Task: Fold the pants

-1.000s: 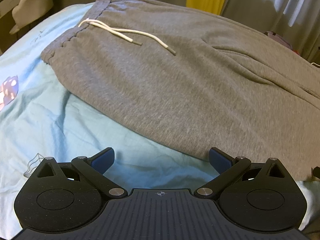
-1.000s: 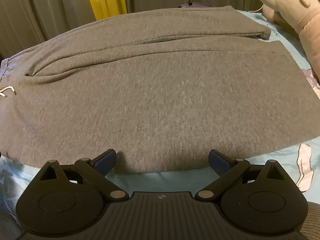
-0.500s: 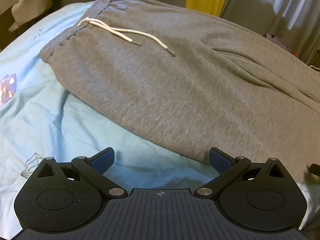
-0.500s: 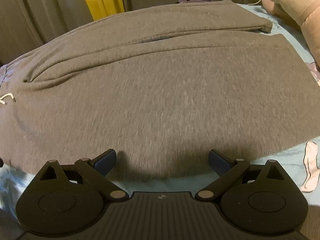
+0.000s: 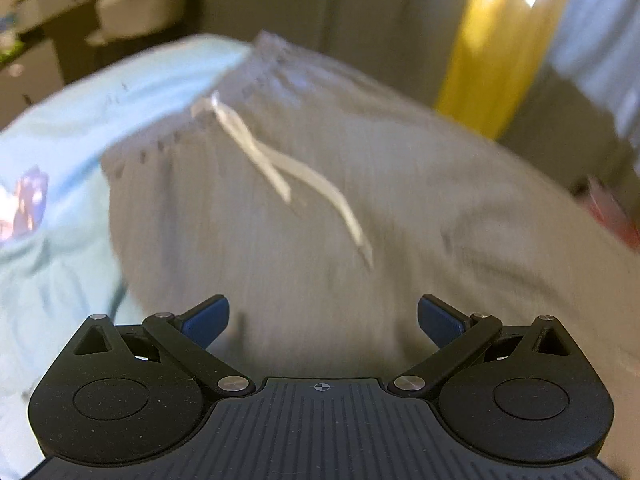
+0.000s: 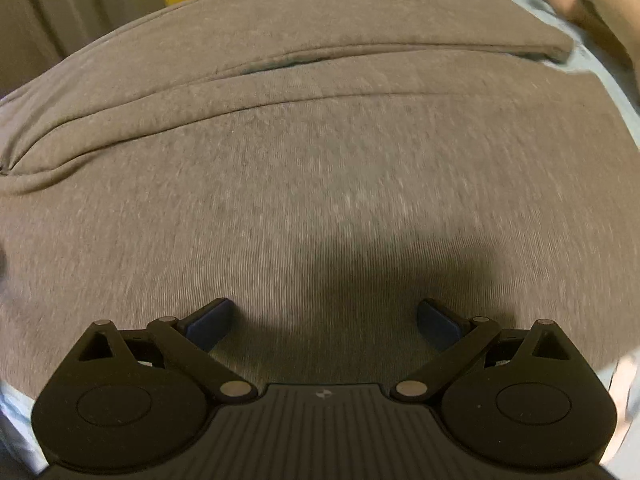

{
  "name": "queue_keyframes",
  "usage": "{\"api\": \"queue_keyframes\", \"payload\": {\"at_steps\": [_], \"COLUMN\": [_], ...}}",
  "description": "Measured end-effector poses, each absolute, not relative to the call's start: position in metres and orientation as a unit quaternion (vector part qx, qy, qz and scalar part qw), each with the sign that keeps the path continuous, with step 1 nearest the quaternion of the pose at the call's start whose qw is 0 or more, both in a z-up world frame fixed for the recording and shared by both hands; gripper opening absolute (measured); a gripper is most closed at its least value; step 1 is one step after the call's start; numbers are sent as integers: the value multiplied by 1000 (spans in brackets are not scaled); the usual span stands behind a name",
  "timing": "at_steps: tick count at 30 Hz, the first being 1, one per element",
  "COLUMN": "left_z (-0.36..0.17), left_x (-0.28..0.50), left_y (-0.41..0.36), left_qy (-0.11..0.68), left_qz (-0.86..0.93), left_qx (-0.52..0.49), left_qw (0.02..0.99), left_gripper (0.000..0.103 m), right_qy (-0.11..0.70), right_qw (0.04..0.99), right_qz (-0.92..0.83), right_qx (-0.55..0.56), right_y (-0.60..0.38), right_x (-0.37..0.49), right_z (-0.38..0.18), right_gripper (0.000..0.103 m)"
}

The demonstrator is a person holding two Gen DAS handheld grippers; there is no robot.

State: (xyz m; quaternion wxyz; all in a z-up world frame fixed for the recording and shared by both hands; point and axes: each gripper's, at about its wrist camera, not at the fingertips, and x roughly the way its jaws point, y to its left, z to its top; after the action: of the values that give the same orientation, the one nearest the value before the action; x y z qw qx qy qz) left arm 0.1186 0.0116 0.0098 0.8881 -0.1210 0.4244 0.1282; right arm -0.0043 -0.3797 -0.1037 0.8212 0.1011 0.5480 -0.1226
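Note:
Grey sweatpants (image 5: 400, 200) lie flat on a light blue bedsheet (image 5: 60, 128), blurred in the left wrist view. Their waistband (image 5: 224, 96) with a white drawstring (image 5: 280, 168) is at the upper left. My left gripper (image 5: 323, 320) is open, low over the near side of the waist part, nothing between its blue pads (image 5: 208, 318). In the right wrist view the grey pants (image 6: 320, 160) fill the frame, the two legs lying side by side with a seam between them. My right gripper (image 6: 324, 320) is open just above the near leg's cloth, casting a shadow on it.
Curtains with a yellow strip (image 5: 492, 52) hang behind the bed. A pale stuffed toy (image 6: 592, 4) lies at the far right by the leg ends. Pale furniture (image 5: 132, 12) stands left of the bed. Bare sheet (image 6: 608, 52) shows past the cuffs.
Both grippers have moved forward from the bed's near edge over the pants, the left fast and blurred. The near edge of the pants has slipped under both. Both stay open.

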Motion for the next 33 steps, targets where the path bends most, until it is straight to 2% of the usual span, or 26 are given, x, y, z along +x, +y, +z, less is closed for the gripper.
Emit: {"api": "queue_keyframes", "payload": {"at_steps": [5,8,11,13,15,18,25,26,27,28,30,33], "left_z": [-15,-39,-50,-52,-56,-64,-76,-76,-76,-77,-79,-79], "left_x": [169,170,178,178,176,174,169,169,168,168,166,160], "left_y": [9,12,18,22,24,28,43,43,43,44,47,55], "left_qy": [404,365,363,343,318,306,294,295,294,292,288,281], "left_qz": [189,235,228,233,236,232,223,223,223,223,217,202], "left_qx": [-76,-25,-19,-21,-26,-48,-130,-130,-130,-130,-141,-166], "left_qw": [892,901,903,910,918,922,920,920,920,921,922,923], "left_gripper": [103,103,103,103,103,103,103,103,103,103,103,103], "right_qy": [598,532,478,474,471,451,454,457,458,459,456,432], "right_qw": [796,836,851,836,815,792,772,770,770,769,779,802], "right_qz": [-77,-96,-157,-196,-231,-271,-338,-344,-351,-361,-353,-332], "right_qx": [60,91,150,195,246,311,288,282,273,259,245,245], "right_y": [-386,-424,-483,-521,-554,-582,-591,-592,-591,-590,-588,-581], "right_x": [29,72,155,214,262,299,335,338,339,340,334,304], "right_z": [-94,-50,-24,-31,-46,-65,-98,-99,-98,-96,-93,-77], "right_gripper": [99,99,99,94,77,76,71,61,41,33,8,6]}}
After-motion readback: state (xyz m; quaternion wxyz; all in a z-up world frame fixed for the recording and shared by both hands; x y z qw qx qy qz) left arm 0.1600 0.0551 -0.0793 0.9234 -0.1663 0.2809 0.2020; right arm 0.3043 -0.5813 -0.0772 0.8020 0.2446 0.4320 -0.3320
